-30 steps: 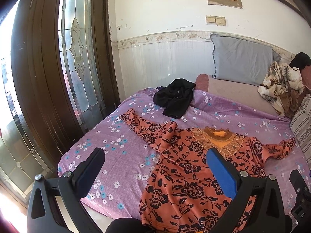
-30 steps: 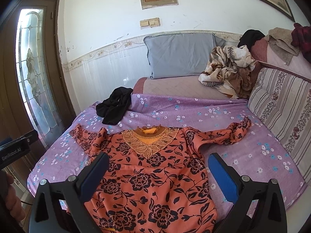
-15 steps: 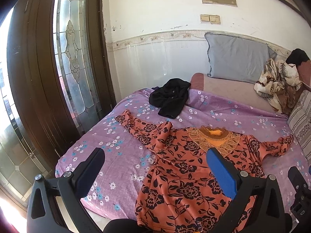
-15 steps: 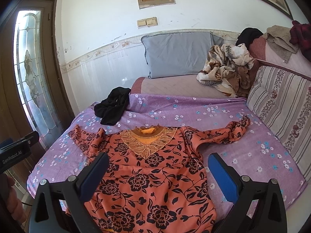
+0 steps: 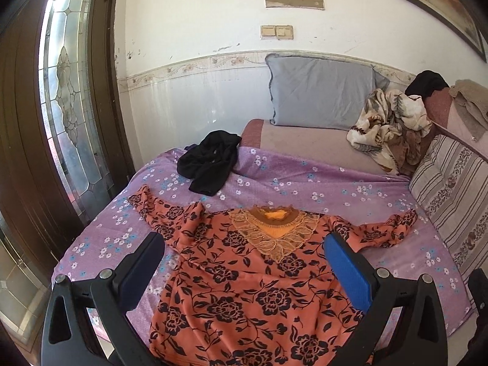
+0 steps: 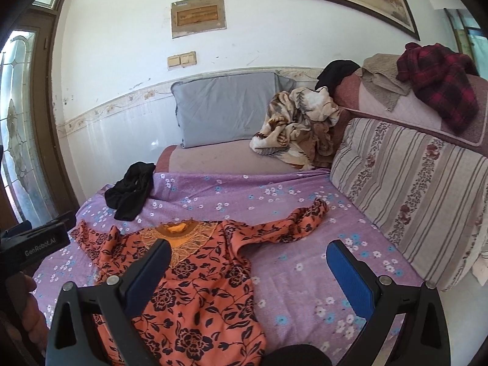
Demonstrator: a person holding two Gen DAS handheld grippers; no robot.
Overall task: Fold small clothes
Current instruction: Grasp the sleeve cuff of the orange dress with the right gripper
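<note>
Both our cameras have swung rightward over the last second, and the orange blouse with black roses and a lace collar (image 5: 244, 277) stays spread flat on the purple flowered bedsheet (image 5: 305, 183).

Through the left wrist view, our left gripper (image 5: 244, 274) hovers spread wide and empty above the blouse, whose body lies between its blue pads (image 5: 347, 274); both sleeves reach outward. A crumpled black garment (image 5: 210, 161) sits well beyond the collar.

Through the right wrist view, our right gripper (image 6: 244, 274) is likewise wide apart, holding nothing; the blouse lies under its left finger, with bare sheet under the right. Only this view shows the red plaid garment (image 6: 439, 82) on the sofa back and the left gripper's body at the frame's left edge.
</note>
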